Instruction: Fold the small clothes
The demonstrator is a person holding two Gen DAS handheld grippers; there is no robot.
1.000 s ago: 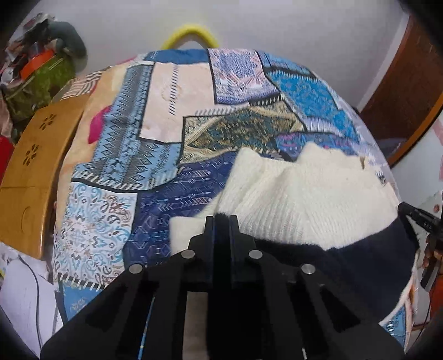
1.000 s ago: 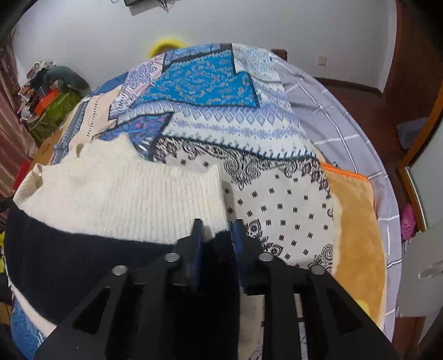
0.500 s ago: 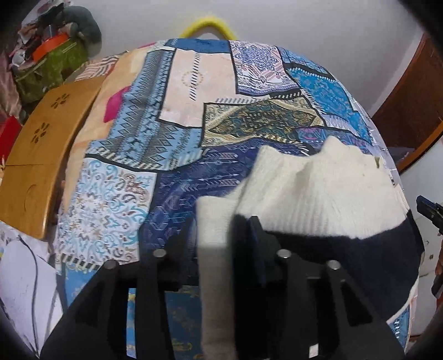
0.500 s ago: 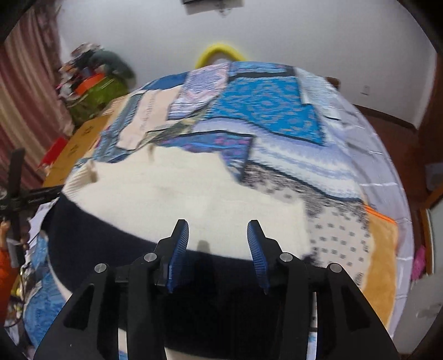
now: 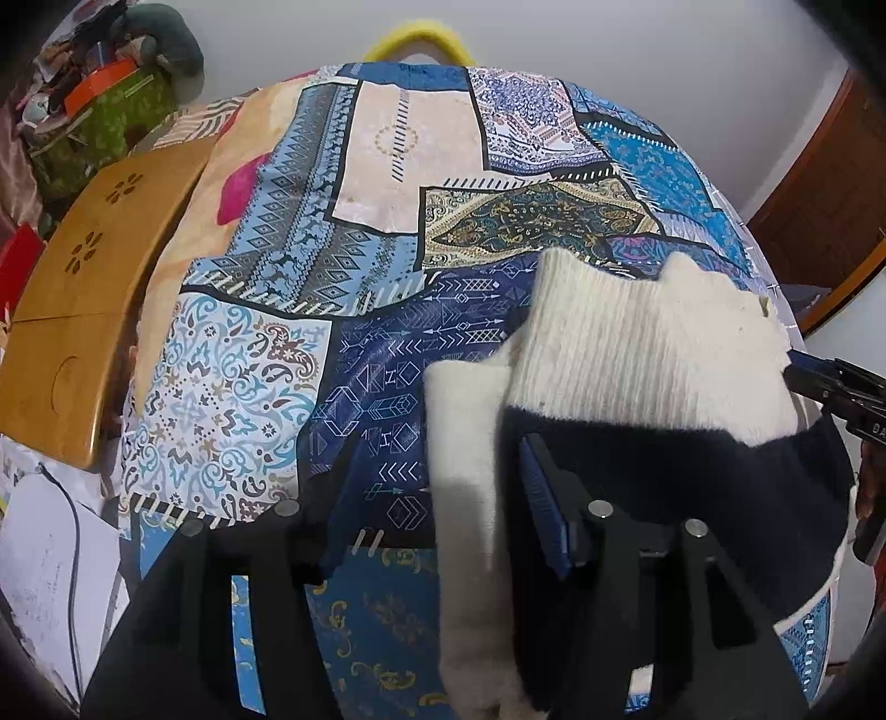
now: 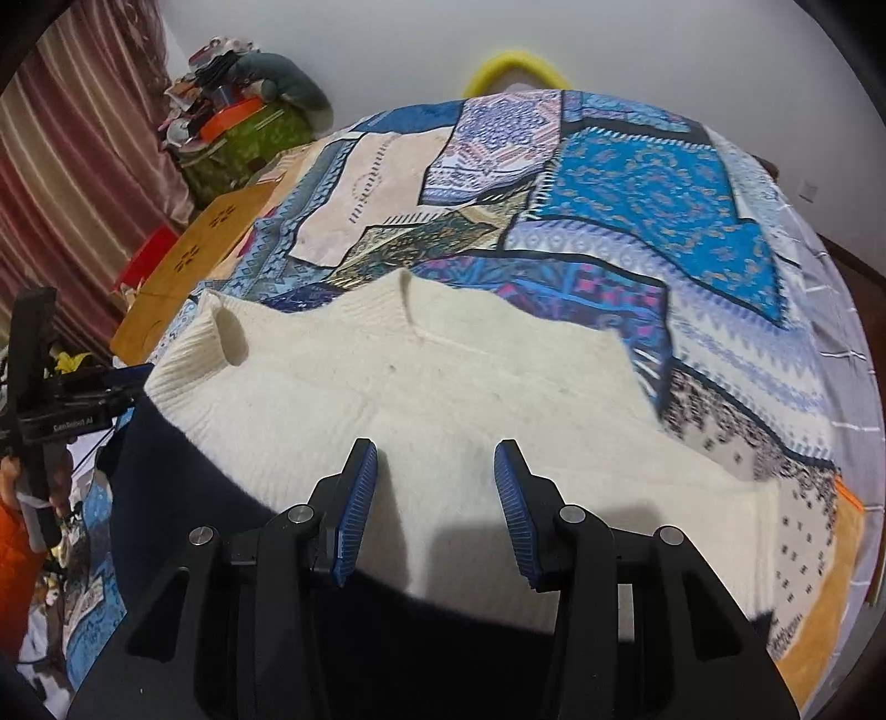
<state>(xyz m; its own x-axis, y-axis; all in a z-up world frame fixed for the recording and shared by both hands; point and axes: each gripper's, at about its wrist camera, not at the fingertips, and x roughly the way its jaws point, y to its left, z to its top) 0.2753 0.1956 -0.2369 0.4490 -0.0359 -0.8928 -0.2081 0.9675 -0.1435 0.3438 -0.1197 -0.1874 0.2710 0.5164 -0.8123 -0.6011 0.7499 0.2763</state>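
Note:
A small cream and navy knit sweater [image 6: 443, 387] lies on the patchwork bedspread [image 6: 637, 183], cream part far, navy band near. My right gripper [image 6: 434, 498] is open and empty just above the cream knit near the navy band. In the left wrist view the sweater [image 5: 637, 354] lies at the right, with a cream sleeve or edge [image 5: 470, 498] hanging between the fingers of my left gripper [image 5: 443, 498], which is open, jaws wide apart. The left gripper also shows at the left edge of the right wrist view [image 6: 72, 387].
A wooden folding table [image 5: 72, 310] stands left of the bed. A cluttered green box [image 6: 243, 138] sits at the back left by a striped curtain [image 6: 72, 166]. A yellow ring [image 5: 415, 39] rests at the bed's far edge. A wooden door [image 5: 830, 194] is at the right.
Both grippers were shut on the sweater's near edge a second ago and have opened, letting it go. The sweater now lies flatter on the bed, and both grippers have lifted slightly.

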